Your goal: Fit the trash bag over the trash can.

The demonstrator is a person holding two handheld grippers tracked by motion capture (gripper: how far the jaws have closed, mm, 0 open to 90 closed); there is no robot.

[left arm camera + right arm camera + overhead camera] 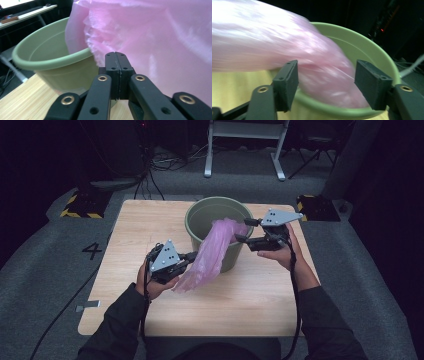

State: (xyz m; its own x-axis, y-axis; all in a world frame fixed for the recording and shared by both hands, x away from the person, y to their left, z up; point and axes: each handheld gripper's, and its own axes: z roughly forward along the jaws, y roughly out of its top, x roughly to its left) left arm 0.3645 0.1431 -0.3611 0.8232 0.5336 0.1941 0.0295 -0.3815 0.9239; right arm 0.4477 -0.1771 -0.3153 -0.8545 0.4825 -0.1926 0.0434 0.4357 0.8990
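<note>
Pink plastic bag (210,251): thin, translucent, crinkled film with a soft sheen, drawn out long; one end lies inside the green bucket (200,215), the rest drapes over its near rim and slopes down toward you above the wooden table (250,300). Your left gripper (191,256) is at the bag's lower end, jaws pressed together; whether film is pinched between them I cannot tell. Your right gripper (242,230) stands wide at the bucket rim, pads clear of the bag between them.
</note>
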